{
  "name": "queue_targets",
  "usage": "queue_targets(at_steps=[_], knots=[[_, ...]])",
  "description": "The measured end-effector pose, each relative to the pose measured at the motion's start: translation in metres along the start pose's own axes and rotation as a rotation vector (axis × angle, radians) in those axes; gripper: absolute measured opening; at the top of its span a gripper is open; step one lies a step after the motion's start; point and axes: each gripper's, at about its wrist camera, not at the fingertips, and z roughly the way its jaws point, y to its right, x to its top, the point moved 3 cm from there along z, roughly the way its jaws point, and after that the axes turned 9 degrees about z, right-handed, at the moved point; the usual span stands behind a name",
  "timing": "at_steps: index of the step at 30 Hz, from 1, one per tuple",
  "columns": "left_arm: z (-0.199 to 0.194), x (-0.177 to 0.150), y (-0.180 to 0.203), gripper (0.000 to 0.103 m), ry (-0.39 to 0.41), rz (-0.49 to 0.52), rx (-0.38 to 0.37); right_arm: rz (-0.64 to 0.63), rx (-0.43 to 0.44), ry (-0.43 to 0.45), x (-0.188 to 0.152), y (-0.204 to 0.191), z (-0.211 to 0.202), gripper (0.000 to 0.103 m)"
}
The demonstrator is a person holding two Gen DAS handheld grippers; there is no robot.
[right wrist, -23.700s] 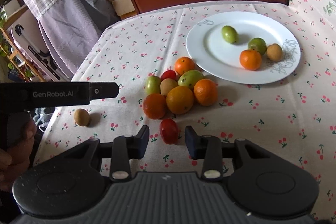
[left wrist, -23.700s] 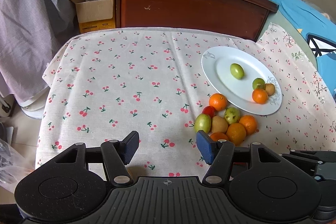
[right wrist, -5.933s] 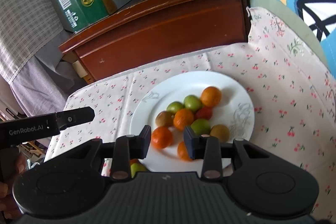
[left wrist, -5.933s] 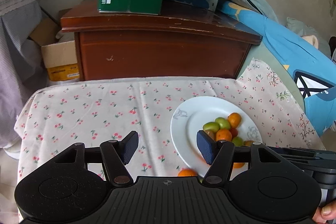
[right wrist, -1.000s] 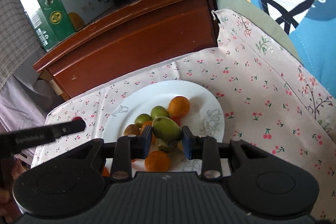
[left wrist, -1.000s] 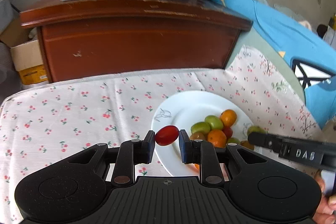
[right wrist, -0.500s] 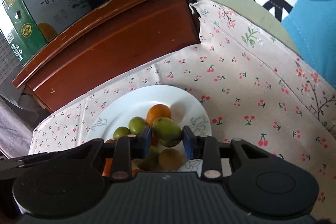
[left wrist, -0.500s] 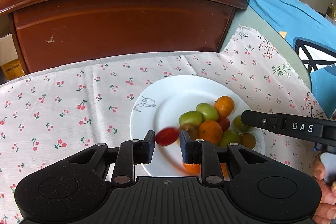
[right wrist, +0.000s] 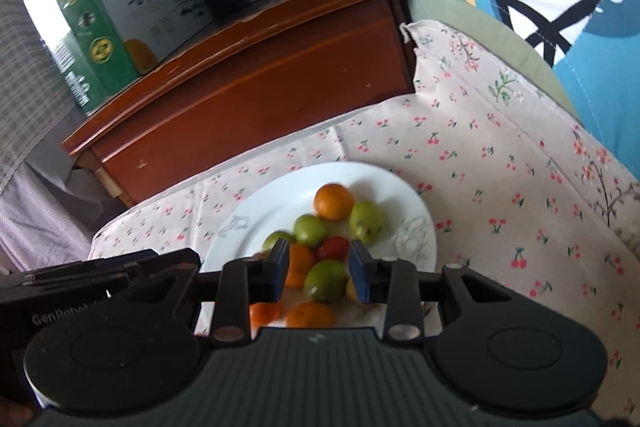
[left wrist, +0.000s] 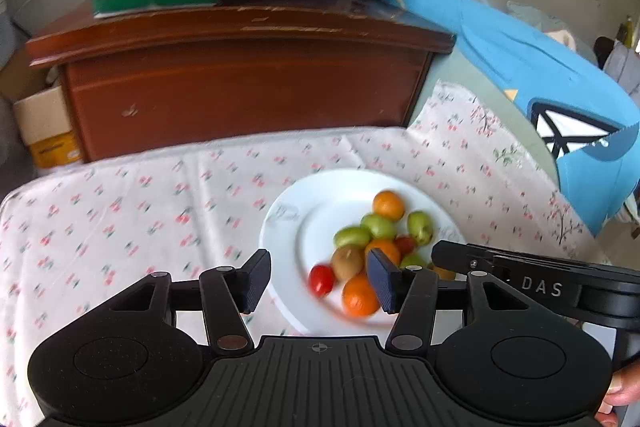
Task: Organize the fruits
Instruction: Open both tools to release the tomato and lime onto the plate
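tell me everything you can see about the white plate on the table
The white plate is round and glossy, ceramic by the look, with faint grey line drawings near its rim. It lies flat on the cherry-print tablecloth, in front of the wooden cabinet. A pile of small fruit rests on it: oranges, green fruits, a brownish one, and a red cherry tomato off to the side. Neither tool touches it.

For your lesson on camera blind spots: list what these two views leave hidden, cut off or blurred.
- Left view: the plate near rim sits behind the left claw, its jaws opening, empty.
- Left view: cloth print smeared by motion.
- Right view: two oranges cut off by the camera body.
- Right view: a yellowish fruit mostly behind a finger.
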Motion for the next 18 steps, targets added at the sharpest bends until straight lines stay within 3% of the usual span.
queue_targets(at_steps=[18], knots=[[-0.046, -0.06, -0.026, 0.054, -0.08, -0.086, 0.066, -0.105, 0.049, -0.119, -0.082, -0.033, -0.029, 0.035]])
